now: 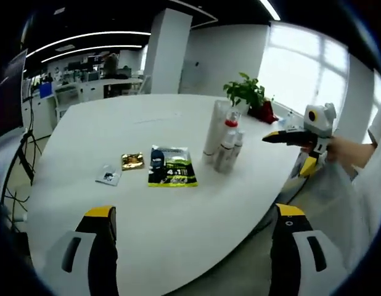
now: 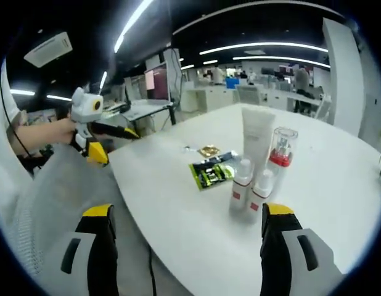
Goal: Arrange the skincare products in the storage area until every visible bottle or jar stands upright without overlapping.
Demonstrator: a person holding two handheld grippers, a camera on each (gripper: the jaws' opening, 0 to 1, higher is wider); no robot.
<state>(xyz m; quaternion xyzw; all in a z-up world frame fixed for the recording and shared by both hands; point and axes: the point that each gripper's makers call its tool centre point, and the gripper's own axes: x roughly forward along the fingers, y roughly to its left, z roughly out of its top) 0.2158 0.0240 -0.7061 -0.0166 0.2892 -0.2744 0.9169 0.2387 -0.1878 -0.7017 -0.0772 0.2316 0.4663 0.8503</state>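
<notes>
A cluster of skincare products stands upright on the white table (image 1: 116, 129): a tall white tube (image 1: 214, 131), a clear-capped bottle with a red collar (image 1: 230, 126) and two small white bottles (image 1: 225, 158) close together. The right gripper view has the same tube (image 2: 257, 137), red-collared bottle (image 2: 281, 150) and small bottles (image 2: 241, 188) just ahead of its jaws. My left gripper (image 1: 193, 213) is open over the near table edge, well short of the products. My right gripper (image 2: 187, 209) is open too, holding nothing, and appears at the table's right side (image 1: 301, 140).
Flat sachets lie left of the bottles: a green-black packet (image 1: 172, 167), a gold one (image 1: 132, 161) and a small white one (image 1: 108, 176). A potted plant (image 1: 249, 92) stands behind the products. A hand (image 2: 52, 132) holds the left gripper (image 2: 107, 137) off the table edge.
</notes>
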